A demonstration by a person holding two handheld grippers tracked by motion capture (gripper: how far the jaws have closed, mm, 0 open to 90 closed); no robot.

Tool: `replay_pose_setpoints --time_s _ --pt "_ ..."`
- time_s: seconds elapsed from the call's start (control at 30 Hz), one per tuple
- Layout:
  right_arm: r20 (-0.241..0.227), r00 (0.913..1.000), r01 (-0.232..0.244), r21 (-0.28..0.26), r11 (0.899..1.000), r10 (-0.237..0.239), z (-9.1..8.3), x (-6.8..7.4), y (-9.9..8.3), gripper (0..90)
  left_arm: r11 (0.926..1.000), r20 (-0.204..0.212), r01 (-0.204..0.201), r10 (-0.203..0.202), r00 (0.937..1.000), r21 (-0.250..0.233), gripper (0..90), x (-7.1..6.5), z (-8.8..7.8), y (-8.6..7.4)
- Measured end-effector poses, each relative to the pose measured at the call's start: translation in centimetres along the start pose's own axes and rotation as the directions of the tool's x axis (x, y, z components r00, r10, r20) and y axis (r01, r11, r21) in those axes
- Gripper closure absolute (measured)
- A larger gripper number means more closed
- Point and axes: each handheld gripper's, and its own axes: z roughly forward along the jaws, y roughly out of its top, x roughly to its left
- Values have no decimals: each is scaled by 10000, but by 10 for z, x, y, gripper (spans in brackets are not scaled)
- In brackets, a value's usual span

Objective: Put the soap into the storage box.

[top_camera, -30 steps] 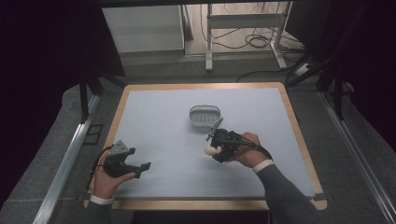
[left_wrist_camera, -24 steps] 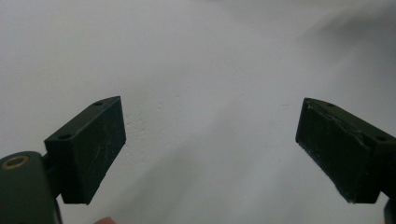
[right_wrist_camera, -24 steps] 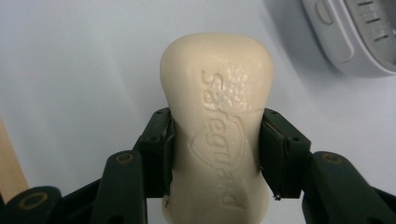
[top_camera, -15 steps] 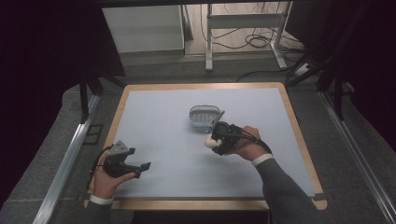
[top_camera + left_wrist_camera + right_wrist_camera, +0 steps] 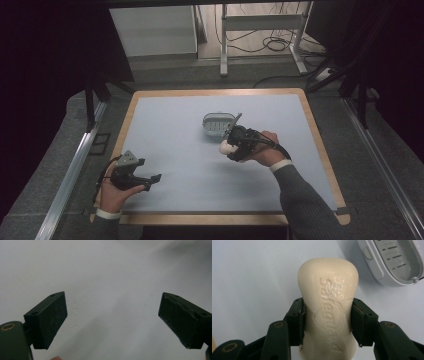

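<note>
- Cream-white moulded soap bar (image 5: 327, 305) embossed "Safeguard", pinched across its waist by the right gripper (image 5: 327, 320), both black jaws pressed to its sides, above the middle of the pale blue table mat (image 5: 175, 130).
- Just beyond, toward the far side: grey oval plastic soap dish (image 5: 218, 125) with a slotted floor, resting open on the mat.
- At near left, well apart from the dish: left gripper (image 5: 150, 181) held low in a hand (image 5: 116, 192), jaws spread wide around bare mat.
- Wooden table rim (image 5: 210, 92) framing the mat.
</note>
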Motion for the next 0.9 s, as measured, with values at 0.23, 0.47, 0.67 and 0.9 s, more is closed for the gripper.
replay_pose_setpoints --time_s 0.23,0.47,0.67,0.9 --pt "114 9998 -174 -99 9998 175 -1 -7 1 496 10000 16 6 -6 10000 21 89 0 1 0" --pt "193 9992 -335 -212 9992 339 -5 -15 3 496 10000 11 35 -35 10000 -14 89 0 -1 0" --pt "306 9989 -338 -445 9984 352 -12 -21 9 496 10000 42 70 -70 10000 9 89 0 0 0" --pt "291 9987 -395 -493 9980 410 -16 -29 14 496 10000 52 83 -83 10000 -10 89 0 -1 0"
